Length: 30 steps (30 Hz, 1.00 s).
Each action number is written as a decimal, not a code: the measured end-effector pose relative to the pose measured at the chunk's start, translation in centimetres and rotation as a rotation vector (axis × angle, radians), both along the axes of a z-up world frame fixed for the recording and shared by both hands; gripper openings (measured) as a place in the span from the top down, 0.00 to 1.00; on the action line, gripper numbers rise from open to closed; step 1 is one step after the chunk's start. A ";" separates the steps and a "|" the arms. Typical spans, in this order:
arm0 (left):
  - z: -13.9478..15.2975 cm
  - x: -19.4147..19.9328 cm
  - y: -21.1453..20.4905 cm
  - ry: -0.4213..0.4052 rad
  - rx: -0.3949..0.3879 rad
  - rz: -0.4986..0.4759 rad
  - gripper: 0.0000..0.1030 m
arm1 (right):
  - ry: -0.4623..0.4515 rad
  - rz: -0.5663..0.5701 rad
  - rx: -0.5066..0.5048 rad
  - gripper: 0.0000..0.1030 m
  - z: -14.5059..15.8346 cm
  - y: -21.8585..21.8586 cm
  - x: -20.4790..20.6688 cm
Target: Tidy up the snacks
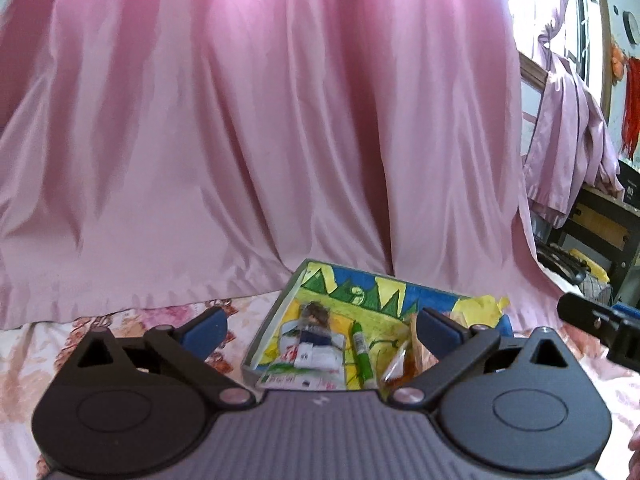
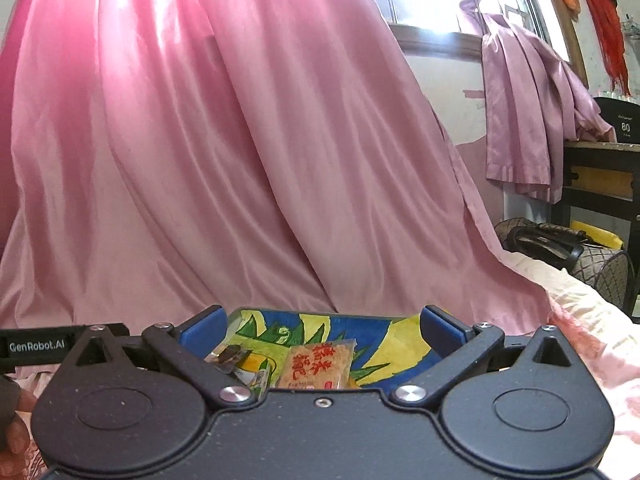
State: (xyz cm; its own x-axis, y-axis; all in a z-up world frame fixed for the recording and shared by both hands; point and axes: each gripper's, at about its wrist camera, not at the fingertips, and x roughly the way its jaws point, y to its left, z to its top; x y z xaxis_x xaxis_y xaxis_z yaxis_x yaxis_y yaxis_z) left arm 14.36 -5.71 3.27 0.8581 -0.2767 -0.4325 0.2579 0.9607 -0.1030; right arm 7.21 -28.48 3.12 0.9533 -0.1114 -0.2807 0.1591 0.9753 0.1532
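Both tools, left tool (image 1: 320, 330) and right tool (image 2: 322, 330), hover with fingers spread and empty above the hand-painted cardboard tray (image 1: 276, 312) on the floral bedsheet (image 1: 52, 336), where the orange-printed cracker packet (image 2: 316, 364) probably needs squaring flat beside the green tube (image 1: 362, 354).

A bed (image 1: 132, 320) with a floral pink sheet carries a painted box (image 1: 276, 320). A pink curtain's (image 1: 240, 160) hem rests on the bed just behind the box.
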 end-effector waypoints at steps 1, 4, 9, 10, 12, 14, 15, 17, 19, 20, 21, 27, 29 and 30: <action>-0.1 -0.7 0.2 -0.005 0.009 0.001 0.00 | 0.001 0.003 -0.001 0.01 0.0 0.1 -0.5; -0.3 -2.9 0.8 -0.021 0.035 0.007 0.00 | 0.006 0.010 -0.008 0.01 0.0 0.5 -2.4; -0.5 -5.8 1.5 -0.015 0.029 0.013 0.00 | 0.020 0.015 -0.010 0.01 -0.3 1.1 -5.7; -0.6 -6.2 1.6 -0.006 0.031 0.015 0.00 | 0.024 0.015 -0.012 0.01 -0.4 1.2 -6.3; -0.7 -7.2 1.9 0.007 0.033 0.014 0.00 | 0.034 0.012 -0.013 0.01 -0.6 1.3 -7.5; -0.8 -8.1 2.1 0.013 0.039 0.015 0.00 | 0.042 0.009 -0.008 0.01 -0.8 1.5 -8.6; -0.9 -8.5 2.2 0.015 0.042 0.017 0.00 | 0.045 0.012 -0.006 0.01 -0.9 1.6 -9.2; -1.1 -9.4 2.4 0.021 0.047 0.022 0.00 | 0.050 0.011 -0.009 0.01 -0.9 1.8 -10.1; -1.2 -10.3 2.7 0.033 0.051 0.023 0.00 | 0.049 0.013 -0.007 0.01 -0.9 1.9 -10.8; -1.3 -10.7 2.8 0.039 0.054 0.024 0.00 | 0.049 0.014 -0.005 0.01 -0.9 2.0 -11.1; -1.4 -11.0 2.9 0.042 0.058 0.025 0.00 | 0.051 0.016 -0.002 0.01 -0.9 2.1 -11.5; -1.7 -12.6 3.7 0.059 0.068 0.041 0.00 | 0.070 0.030 0.005 0.01 -1.3 2.8 -13.4; -1.8 -13.0 3.9 0.064 0.071 0.044 0.00 | 0.081 0.035 0.007 0.01 -1.5 3.1 -13.8; -1.9 -13.1 3.9 0.067 0.071 0.046 0.00 | 0.088 0.039 0.002 0.01 -1.6 3.2 -14.0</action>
